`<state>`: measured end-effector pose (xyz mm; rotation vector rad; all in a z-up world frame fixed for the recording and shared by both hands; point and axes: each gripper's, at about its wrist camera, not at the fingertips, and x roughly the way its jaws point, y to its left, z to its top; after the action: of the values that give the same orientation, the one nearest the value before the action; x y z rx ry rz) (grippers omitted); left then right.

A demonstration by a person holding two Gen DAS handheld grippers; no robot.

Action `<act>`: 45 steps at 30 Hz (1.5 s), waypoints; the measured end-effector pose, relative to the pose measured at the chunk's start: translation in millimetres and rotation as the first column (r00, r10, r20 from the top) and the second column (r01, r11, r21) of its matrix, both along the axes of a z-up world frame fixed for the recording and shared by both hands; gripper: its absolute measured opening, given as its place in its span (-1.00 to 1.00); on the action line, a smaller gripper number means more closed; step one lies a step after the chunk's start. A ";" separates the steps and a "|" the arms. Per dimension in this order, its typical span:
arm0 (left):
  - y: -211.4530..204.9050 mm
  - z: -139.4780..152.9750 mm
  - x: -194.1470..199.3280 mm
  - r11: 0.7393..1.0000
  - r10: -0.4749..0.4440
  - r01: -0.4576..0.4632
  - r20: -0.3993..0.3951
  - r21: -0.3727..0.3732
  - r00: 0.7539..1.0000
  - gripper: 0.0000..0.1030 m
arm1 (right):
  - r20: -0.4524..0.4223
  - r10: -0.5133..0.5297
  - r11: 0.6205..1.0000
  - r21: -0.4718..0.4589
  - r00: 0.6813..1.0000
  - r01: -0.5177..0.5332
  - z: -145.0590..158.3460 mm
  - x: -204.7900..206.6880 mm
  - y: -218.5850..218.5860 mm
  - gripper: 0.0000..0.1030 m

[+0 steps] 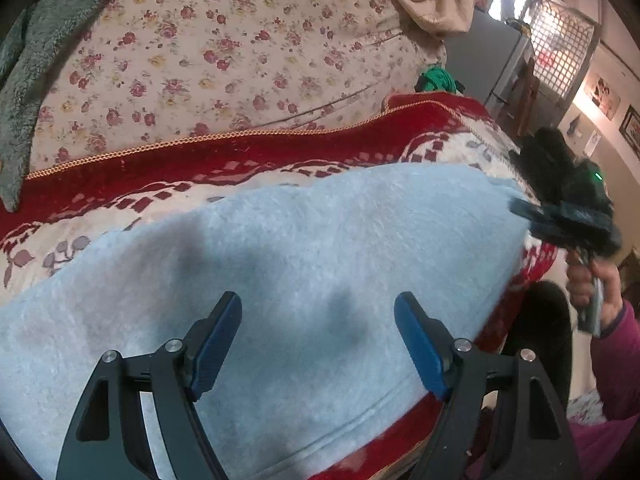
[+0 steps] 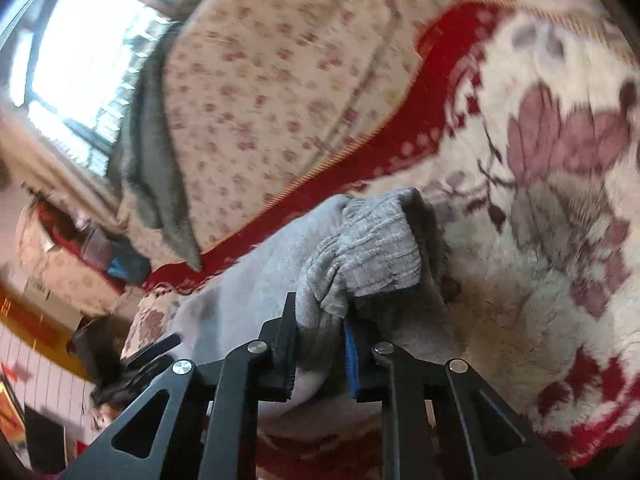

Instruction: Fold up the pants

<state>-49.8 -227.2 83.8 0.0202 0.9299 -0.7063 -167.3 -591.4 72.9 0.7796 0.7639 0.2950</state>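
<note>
Pants spread on the red blanket | my right tool pinches the ribbed cuff, ready to carry it over (fold seems early) | my left tool hovers spread above, holding nothing.

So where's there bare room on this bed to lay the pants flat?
The red and cream blanket lies bare beyond the cuff held in the right tool. The floral sheet is bare too. The open left tool hovers over the pants.
</note>
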 end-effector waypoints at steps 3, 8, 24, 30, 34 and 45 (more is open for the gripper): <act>-3.8 -1.4 2.7 1.000 -0.002 0.002 -0.010 -0.015 1.000 0.52 | 0.041 0.035 0.999 0.005 0.999 -0.035 15.1 -23.0 1.5 -0.62; -7.2 -13.9 15.2 1.000 0.017 -0.016 -0.040 0.020 0.999 0.52 | -0.099 0.031 0.995 -0.090 0.995 -0.041 -26.0 -29.6 1.1 -0.63; 2.0 -22.9 133.1 0.991 0.133 -0.135 -0.122 -0.007 0.984 0.62 | -0.078 0.070 0.936 -0.339 0.994 -0.093 23.3 5.5 18.2 0.33; -23.3 -46.4 155.5 0.996 0.090 -0.088 -0.220 0.020 0.971 0.62 | -0.033 0.313 0.891 -0.334 0.949 -0.306 -0.7 74.7 105.0 0.35; -45.3 -55.6 154.6 1.000 -0.013 0.020 -0.290 0.022 0.957 0.51 | -0.084 0.388 0.873 -0.285 0.918 -0.395 -35.9 79.3 131.6 0.37; -35.2 -60.5 166.6 0.998 0.056 -0.053 -0.204 0.020 0.977 -0.88 | -0.046 0.389 0.895 -0.215 0.920 -0.390 -42.4 61.4 118.5 0.37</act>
<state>116.8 -262.4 23.3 -0.0662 1.1281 -0.6592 -105.9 -472.9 30.5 0.4105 0.9374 0.5601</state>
